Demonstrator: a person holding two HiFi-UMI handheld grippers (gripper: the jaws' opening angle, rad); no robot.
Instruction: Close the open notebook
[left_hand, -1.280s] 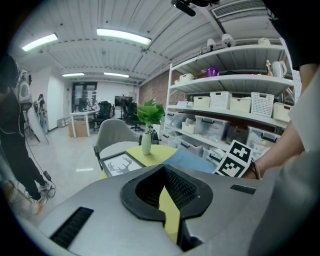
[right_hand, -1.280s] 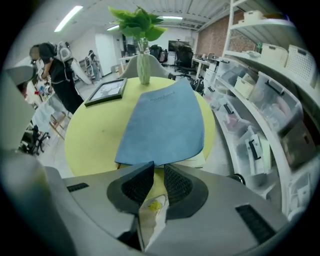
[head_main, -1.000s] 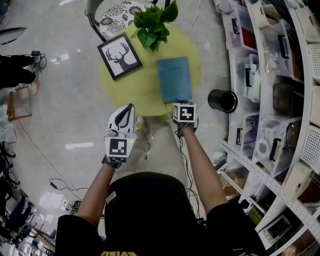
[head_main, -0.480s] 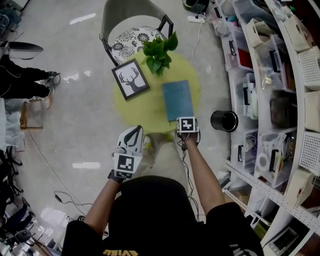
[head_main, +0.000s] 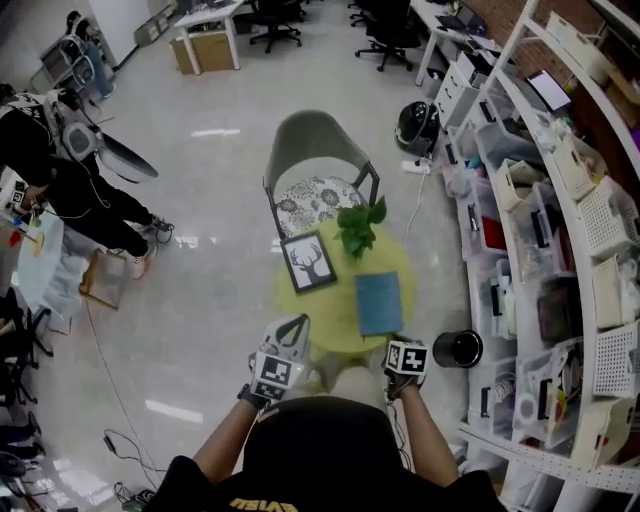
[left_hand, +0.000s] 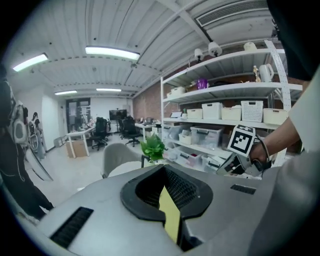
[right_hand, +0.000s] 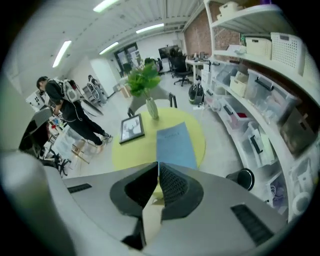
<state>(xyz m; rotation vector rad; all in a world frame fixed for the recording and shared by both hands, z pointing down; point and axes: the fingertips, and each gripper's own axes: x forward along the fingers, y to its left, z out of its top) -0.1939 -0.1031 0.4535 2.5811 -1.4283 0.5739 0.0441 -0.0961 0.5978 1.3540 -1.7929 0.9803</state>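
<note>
The blue rectangular notebook (head_main: 379, 303) lies closed and flat, its cover smooth and matte, right of centre on the round yellow table (head_main: 322, 318). Its long axis runs almost straight up the frame toward the leafy green potted plant (head_main: 362, 228). My left gripper (left_hand: 161, 169) is clenched on nothing. My right gripper (right_hand: 157, 167) has just been closing, its ribbed pads meeting with nothing between them.

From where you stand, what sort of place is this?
Probably an open-plan office or workshop lab. There are desks with swivel chairs at the far end, long white shelves packed with plastic storage bins down one side, and a polished floor with a small round yellow table.
</note>
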